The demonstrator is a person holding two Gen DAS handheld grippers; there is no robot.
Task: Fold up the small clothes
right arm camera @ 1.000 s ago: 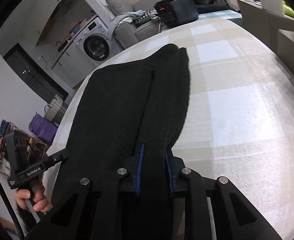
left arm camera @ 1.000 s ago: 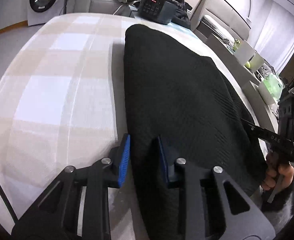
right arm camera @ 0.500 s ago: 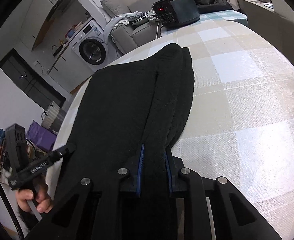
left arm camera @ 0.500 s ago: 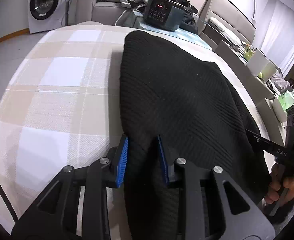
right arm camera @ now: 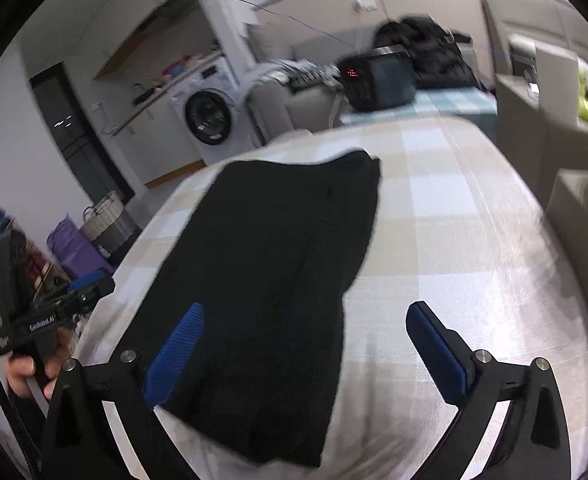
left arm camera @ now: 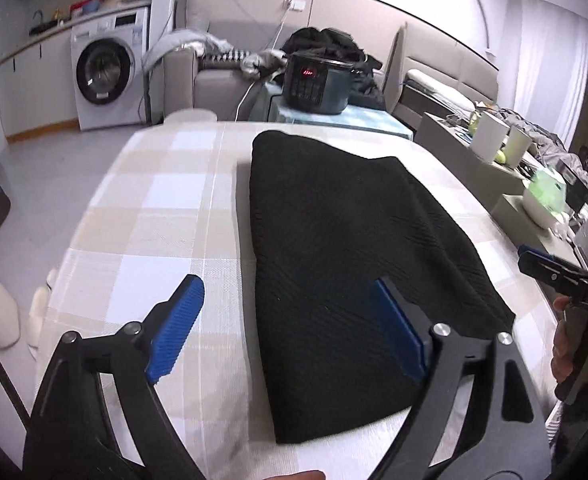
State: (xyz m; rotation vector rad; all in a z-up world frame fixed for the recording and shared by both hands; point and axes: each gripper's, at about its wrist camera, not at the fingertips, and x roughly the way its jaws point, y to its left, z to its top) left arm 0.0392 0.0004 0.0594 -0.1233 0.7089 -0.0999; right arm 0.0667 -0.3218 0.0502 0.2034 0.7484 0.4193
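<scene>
A black knit garment [left arm camera: 341, 264] lies folded lengthwise and flat on the checked tablecloth [left arm camera: 166, 208]. My left gripper [left arm camera: 286, 332] hovers above its near left part. Its jaws are opening wide, and the blue pads [left arm camera: 176, 326] touch no cloth. In the right wrist view the same garment [right arm camera: 286, 280] runs away from me. My right gripper [right arm camera: 305, 354] hangs over its near right edge, jaws opening, nothing pressed between them. Each view catches the other gripper at its side, the right gripper [left arm camera: 553, 276] and the left gripper [right arm camera: 54, 312], each held by a hand.
A dark appliance with a red display [left arm camera: 317, 84] stands on a side table beyond the far table edge. A washing machine [left arm camera: 106, 76] and a sofa [left arm camera: 198, 80] lie behind. White containers [left arm camera: 493, 140] sit on a low shelf to the right. A basket [right arm camera: 110, 220] stands on the floor.
Both grippers were shut on the garment's near edge. They have let go, opened wide and risen, and the garment now rests flat on the table.
</scene>
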